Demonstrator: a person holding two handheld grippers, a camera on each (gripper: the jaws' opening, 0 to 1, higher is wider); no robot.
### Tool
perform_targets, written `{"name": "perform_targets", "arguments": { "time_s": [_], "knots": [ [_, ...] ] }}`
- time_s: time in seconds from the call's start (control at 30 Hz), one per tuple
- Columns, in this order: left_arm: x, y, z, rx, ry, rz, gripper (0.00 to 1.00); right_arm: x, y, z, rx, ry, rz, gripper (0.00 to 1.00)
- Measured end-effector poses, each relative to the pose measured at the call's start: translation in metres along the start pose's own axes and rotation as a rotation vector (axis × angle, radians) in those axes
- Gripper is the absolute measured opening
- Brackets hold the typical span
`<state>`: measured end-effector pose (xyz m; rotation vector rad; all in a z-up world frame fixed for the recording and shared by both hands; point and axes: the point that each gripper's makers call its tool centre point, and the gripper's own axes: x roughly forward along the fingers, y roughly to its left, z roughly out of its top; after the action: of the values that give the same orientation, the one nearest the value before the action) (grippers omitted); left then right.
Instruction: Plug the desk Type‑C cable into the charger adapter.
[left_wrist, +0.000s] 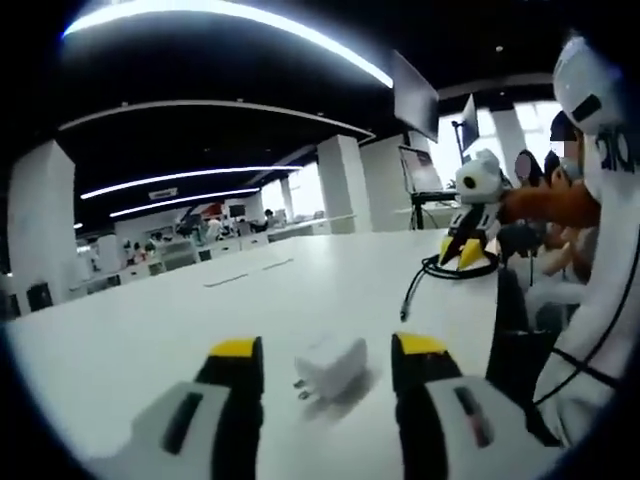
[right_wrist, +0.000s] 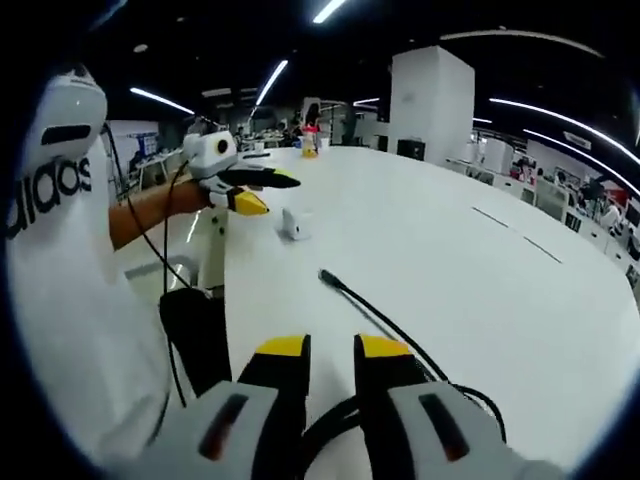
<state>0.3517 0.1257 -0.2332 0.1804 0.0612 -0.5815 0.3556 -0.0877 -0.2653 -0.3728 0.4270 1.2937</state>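
The white charger adapter (left_wrist: 330, 368) lies on the white table (left_wrist: 200, 320) between the wide-apart jaws of my left gripper (left_wrist: 328, 347), which is open and does not touch it; its prongs point left. The black Type-C cable (left_wrist: 452, 268) lies coiled at the table's right edge, its free end (left_wrist: 405, 312) reaching toward the adapter. My right gripper (left_wrist: 462, 250) hovers over that coil. In the right gripper view the cable (right_wrist: 385, 322) runs from its plug end (right_wrist: 325, 275) back under my right gripper (right_wrist: 333, 347), whose jaws stand slightly apart. Farther off are the left gripper (right_wrist: 268, 193) and the adapter (right_wrist: 292, 225).
A person in a white shirt (right_wrist: 70, 250) stands at the table's edge holding both grippers. A dark chair (right_wrist: 200, 340) sits beside the table. Bottles (right_wrist: 310, 142) stand at the far end, and more desks and monitors (left_wrist: 415, 95) fill the room behind.
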Motion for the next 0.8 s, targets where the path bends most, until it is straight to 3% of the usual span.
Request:
{"name": "perform_targets", "arguments": {
  "time_s": [0.27,0.43,0.57,0.8],
  "knots": [
    [0.011,-0.003,-0.006,0.098,0.048,-0.112,0.39,0.013,-0.004,0.007,-0.024,0.013,0.031,0.17],
    [0.012,-0.003,-0.005,0.102,0.046,-0.118,0.35,0.014,-0.003,0.008,-0.027,0.015,0.036,0.16],
    [0.019,-0.007,-0.018,0.157,0.133,-0.231,0.33,0.026,-0.004,0.013,-0.061,0.032,0.07,0.15],
    [0.024,-0.008,-0.026,0.168,0.181,-0.334,0.3,0.037,-0.002,0.018,-0.083,0.036,0.109,0.15]
  ]
}}
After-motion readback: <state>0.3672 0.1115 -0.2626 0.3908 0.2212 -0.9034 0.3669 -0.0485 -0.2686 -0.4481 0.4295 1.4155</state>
